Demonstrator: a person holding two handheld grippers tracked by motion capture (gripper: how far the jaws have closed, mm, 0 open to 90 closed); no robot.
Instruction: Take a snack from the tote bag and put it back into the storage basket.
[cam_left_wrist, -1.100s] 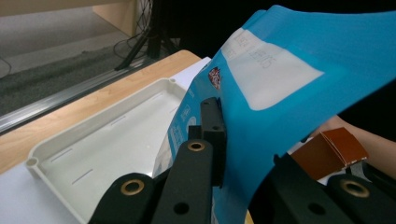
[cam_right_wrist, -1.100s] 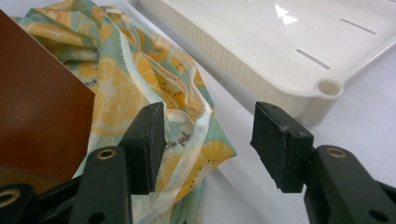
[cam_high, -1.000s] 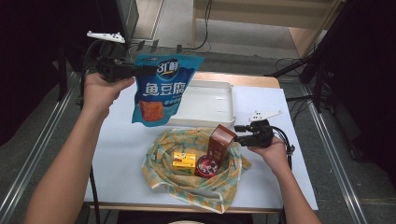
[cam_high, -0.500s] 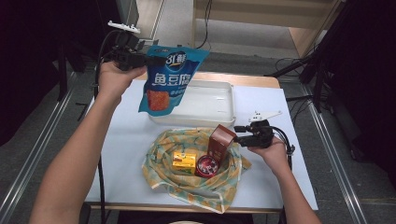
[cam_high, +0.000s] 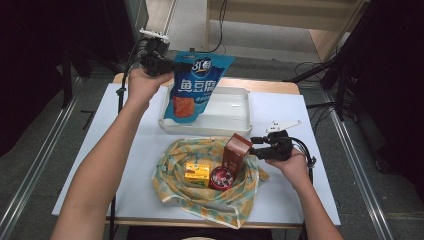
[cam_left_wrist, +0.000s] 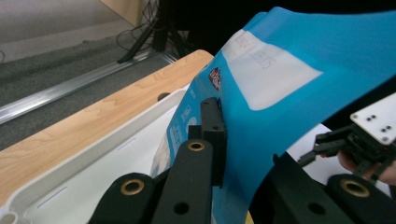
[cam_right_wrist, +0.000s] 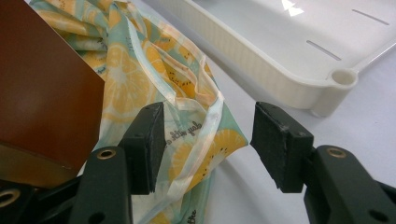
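A blue snack bag (cam_high: 196, 85) hangs over the white tray (cam_high: 239, 125), pinched at its top edge by my left gripper (cam_high: 161, 62), which is shut on it. In the left gripper view the blue snack bag (cam_left_wrist: 289, 93) sits between the jaws of my left gripper (cam_left_wrist: 243, 158), above the white tray (cam_left_wrist: 93, 172). My right gripper (cam_high: 256, 147) stands open just right of a brown box (cam_high: 236, 152) standing on a fruit-print cloth (cam_high: 200, 200). In the right gripper view the right gripper (cam_right_wrist: 205, 140) is open over the cloth's edge (cam_right_wrist: 140, 79), with the brown box (cam_right_wrist: 42, 93) to its left.
A yellow box (cam_high: 196, 173) and a round red tin (cam_high: 222, 178) lie on the cloth beside the brown box. The tray's corner (cam_right_wrist: 343, 77) lies close ahead of the right gripper. A wooden strip (cam_high: 270, 86) edges the table's far side.
My left gripper has carried the blue bag to the right and farther away, so it now hangs over the tray. The right hand has stayed put.
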